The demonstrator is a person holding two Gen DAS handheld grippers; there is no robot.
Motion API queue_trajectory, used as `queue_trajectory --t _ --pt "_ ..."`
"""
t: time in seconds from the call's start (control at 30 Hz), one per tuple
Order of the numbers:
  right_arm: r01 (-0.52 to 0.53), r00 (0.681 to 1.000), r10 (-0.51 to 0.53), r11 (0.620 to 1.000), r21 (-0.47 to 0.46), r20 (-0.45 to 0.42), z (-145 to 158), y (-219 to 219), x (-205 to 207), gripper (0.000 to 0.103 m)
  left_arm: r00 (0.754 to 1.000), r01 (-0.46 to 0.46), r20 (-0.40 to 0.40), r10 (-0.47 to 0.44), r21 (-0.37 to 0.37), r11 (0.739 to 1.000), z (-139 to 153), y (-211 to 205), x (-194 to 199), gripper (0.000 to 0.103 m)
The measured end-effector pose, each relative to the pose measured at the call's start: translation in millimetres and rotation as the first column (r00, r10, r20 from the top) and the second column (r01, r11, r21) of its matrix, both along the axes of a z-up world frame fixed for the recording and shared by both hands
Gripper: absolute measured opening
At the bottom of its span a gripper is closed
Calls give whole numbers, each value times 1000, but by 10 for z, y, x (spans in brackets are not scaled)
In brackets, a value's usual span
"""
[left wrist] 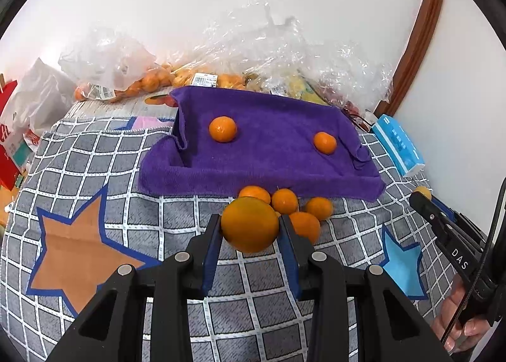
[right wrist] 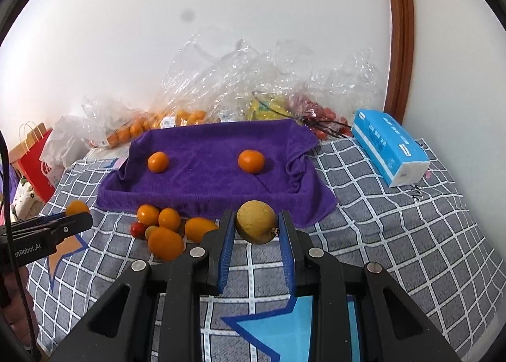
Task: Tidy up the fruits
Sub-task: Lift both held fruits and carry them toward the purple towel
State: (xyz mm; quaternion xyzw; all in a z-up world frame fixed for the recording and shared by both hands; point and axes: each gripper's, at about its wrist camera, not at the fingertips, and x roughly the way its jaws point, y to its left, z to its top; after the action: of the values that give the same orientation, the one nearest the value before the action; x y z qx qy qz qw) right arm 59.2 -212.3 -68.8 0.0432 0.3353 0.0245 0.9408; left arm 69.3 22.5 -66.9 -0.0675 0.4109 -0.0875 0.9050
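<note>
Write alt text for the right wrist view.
The right gripper holds a round yellowish-brown fruit in its jaws above a grey checked cloth. Beyond it, a purple towel-lined tray holds two small orange mandarins, with more loose ones in front.

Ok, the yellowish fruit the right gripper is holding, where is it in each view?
Left wrist view: yellowish fruit peeks out at the far right edge, at the tip of the right gripper.
Right wrist view: lower centre, clamped between the blue pads, just before the tray's near edge.
Shared landmark: the purple towel-lined tray with two oranges in it.
</note>
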Motion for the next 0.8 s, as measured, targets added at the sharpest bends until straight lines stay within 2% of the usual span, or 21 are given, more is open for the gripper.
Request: queue_trajectory --t 0.47,0.8 --pt "-18 1000 18 1000 11 5 30 -3 299 27 999 -39 6 39 37 999 63 56 225 34" --pt "-23 1000 23 1000 -10 10 53 -34 570 27 998 -60 -4 60 23 998 44 142 483 34"
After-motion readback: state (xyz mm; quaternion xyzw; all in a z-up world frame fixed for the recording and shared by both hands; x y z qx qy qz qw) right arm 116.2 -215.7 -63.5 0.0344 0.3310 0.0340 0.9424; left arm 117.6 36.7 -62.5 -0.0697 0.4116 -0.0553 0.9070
